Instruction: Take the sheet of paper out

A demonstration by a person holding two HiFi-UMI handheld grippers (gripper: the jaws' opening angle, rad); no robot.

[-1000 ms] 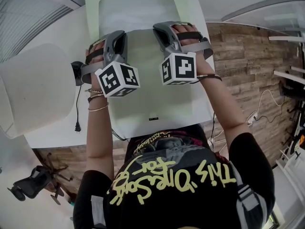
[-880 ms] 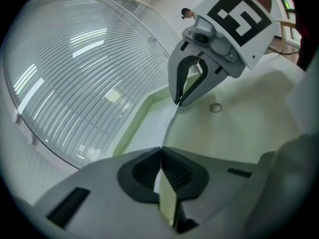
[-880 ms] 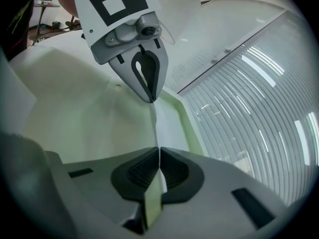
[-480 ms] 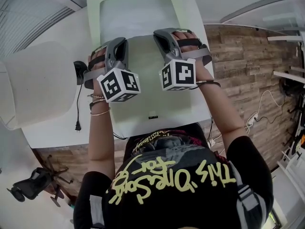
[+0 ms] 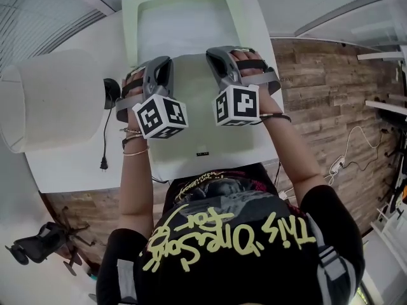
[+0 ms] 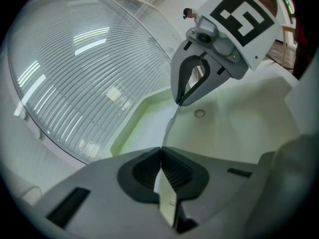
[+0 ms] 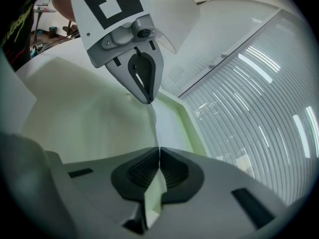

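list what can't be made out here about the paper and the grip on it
- Head view: where the left gripper and right gripper pinch the sheet of paper. Their bodies and marker cubes cover the jaws.
- Head view: whether the sheet's far end sits in the pale green tray. The grippers cover it.
- Head view: small dark mark by the near edge, too small to read.
- Left gripper view: small ring past the jaws, too small to identify.

Bright, soft daylight from the blinds [image 6: 75,73] before me, faint shadows, heavy fisheye warp, dark corners, blurry foreground.
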